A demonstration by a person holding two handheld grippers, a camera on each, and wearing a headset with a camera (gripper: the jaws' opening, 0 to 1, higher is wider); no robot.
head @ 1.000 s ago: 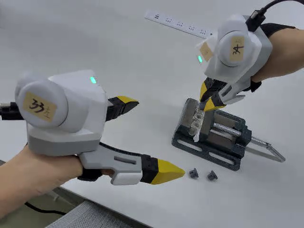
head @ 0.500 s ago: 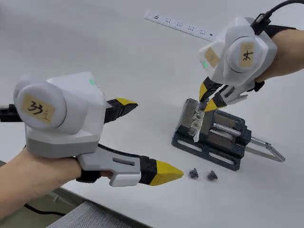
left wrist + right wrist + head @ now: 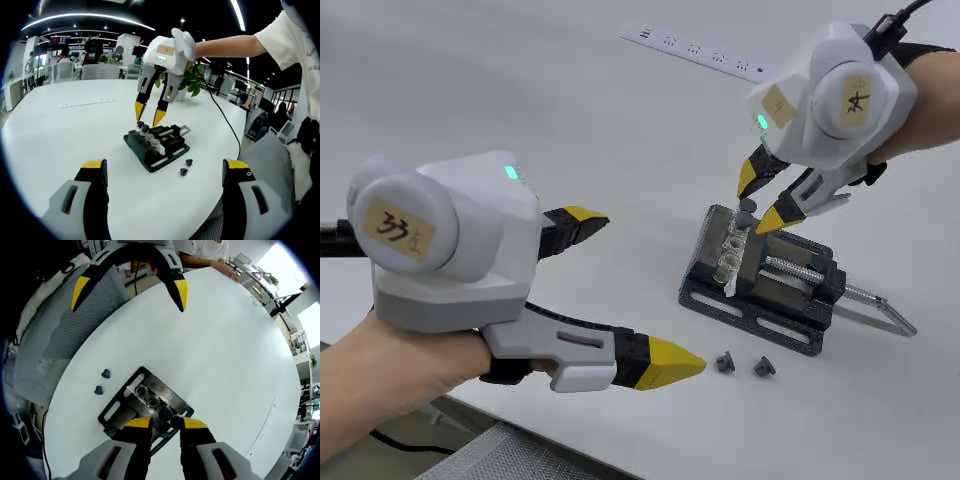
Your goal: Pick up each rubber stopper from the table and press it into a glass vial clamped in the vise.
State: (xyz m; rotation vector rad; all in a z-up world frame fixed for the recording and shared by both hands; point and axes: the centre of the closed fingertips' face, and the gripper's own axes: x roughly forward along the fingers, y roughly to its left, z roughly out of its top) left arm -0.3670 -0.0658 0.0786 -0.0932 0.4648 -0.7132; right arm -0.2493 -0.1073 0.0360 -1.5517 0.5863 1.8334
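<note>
2 grey stoppers (image 3: 725, 363) loose beside vise (image 3: 798, 290) | clear vials (image 3: 728, 262) upright, clamped

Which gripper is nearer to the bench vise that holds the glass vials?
The right. The right gripper hangs open just above the vise, over the far end of its row of vials. The left gripper is open too, well off to the side, near the table's edge.

White desk (image 3: 520, 110). Lower left: the left claw (image 3: 630, 290), jaws wide apart. Upper right: the right claw (image 3: 760, 200), jaws parted, hovers above a black vise (image 3: 760, 322) clamping glass vials (image 3: 728, 262). Below the vise lie a rubber stopper (image 3: 725, 362) and a second stopper (image 3: 763, 367).
</note>
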